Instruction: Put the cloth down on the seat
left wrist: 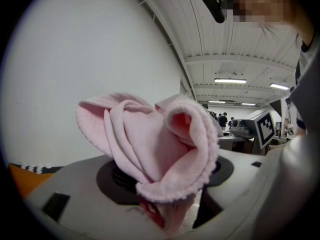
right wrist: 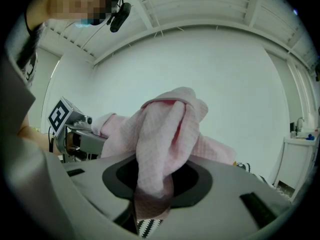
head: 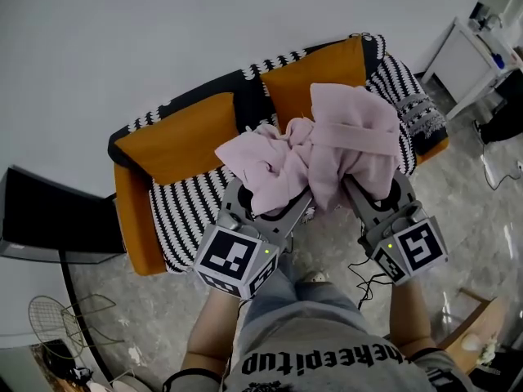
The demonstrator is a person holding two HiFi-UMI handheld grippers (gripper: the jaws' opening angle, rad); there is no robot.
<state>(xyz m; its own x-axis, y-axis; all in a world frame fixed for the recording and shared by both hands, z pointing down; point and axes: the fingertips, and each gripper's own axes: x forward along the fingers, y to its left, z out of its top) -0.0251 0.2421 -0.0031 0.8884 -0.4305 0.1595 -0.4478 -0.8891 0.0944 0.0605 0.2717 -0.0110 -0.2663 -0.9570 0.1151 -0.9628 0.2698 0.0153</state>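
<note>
A pink cloth (head: 327, 149) hangs bunched between both grippers, held up in front of a sofa. My left gripper (head: 274, 198) is shut on the cloth's left part (left wrist: 160, 159), which folds up over the jaws. My right gripper (head: 339, 190) is shut on the right part (right wrist: 160, 154), draped over its jaws. The seat (head: 192, 202) has a black-and-white striped cover and lies below and beyond the cloth. The cloth hides both pairs of fingertips in the head view.
Two orange cushions (head: 176, 133) lean on the sofa's back. A white table (head: 474, 55) stands at the right. A dark screen (head: 49, 215) and a wire basket (head: 65, 313) sit at the left. A wooden object (head: 478, 329) and a cable (head: 368, 272) lie on the marble floor.
</note>
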